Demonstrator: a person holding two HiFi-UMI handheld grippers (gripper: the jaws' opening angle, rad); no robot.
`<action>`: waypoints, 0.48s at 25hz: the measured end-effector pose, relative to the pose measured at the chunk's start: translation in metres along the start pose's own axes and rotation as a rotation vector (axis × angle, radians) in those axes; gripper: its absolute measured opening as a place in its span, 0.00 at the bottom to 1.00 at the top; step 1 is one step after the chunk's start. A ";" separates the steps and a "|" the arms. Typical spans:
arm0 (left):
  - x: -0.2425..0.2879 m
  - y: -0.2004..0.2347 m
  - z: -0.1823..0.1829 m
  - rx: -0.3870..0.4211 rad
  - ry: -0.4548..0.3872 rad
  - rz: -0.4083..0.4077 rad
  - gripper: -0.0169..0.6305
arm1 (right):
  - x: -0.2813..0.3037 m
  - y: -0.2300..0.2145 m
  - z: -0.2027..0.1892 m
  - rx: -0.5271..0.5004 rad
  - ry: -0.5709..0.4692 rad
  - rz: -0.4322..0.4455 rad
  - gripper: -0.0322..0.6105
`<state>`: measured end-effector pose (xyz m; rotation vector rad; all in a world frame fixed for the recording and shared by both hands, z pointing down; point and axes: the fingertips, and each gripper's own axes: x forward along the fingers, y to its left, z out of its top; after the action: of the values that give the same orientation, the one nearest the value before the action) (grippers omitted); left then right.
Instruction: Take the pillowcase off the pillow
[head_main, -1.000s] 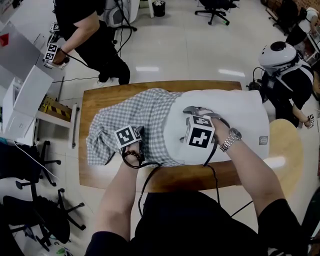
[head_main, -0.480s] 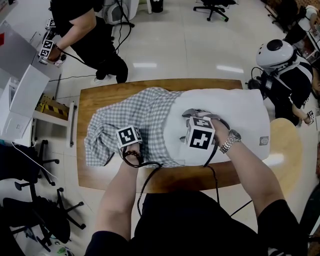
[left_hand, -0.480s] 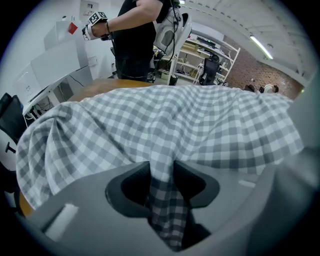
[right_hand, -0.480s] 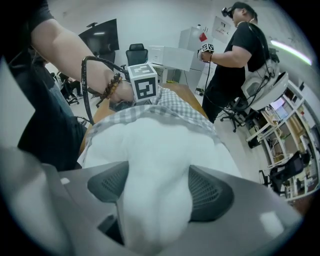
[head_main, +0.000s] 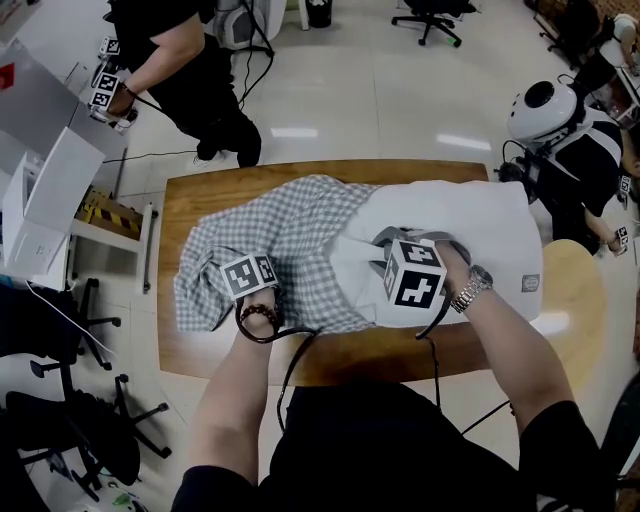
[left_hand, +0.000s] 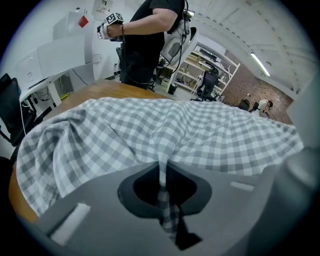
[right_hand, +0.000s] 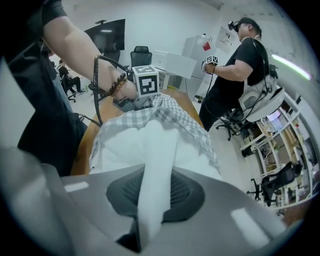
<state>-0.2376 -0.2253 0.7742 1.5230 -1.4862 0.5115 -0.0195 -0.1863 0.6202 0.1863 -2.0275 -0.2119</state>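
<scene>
A white pillow is laid lengthwise across a wooden counter, and a grey-and-white checked pillowcase is seen over its left end only, the right part of the pillow being bare. The loose, rumpled remainder of the pillowcase is spread over the left part of the counter. The left gripper has just been closing and is now clamped on a narrow raised fold of the checked cloth, which is drawn up between its jaws. The right gripper has likewise just been closing, and a thick ridge of the pillow's white fabric is pinched between its jaws, just beside the edge of the pillowcase. Both grippers are pointed steeply down at the counter, the left over the checked cloth and the right over the bare pillow, near each other. A beaded bracelet is worn on the left wrist and a wristwatch on the right. Beyond the counter's far left corner, a person in black is seen standing.
</scene>
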 end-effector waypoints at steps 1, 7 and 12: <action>-0.004 0.000 0.001 -0.013 -0.013 -0.004 0.05 | -0.003 0.001 -0.002 -0.006 0.001 -0.011 0.11; -0.032 0.006 0.012 -0.089 -0.109 0.001 0.05 | -0.027 0.001 -0.006 -0.003 0.011 -0.055 0.08; -0.059 0.013 0.027 -0.127 -0.172 0.021 0.05 | -0.050 0.003 -0.007 -0.012 0.008 -0.092 0.08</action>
<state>-0.2691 -0.2124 0.7175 1.4824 -1.6359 0.2977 0.0087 -0.1731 0.5808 0.2729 -2.0115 -0.2801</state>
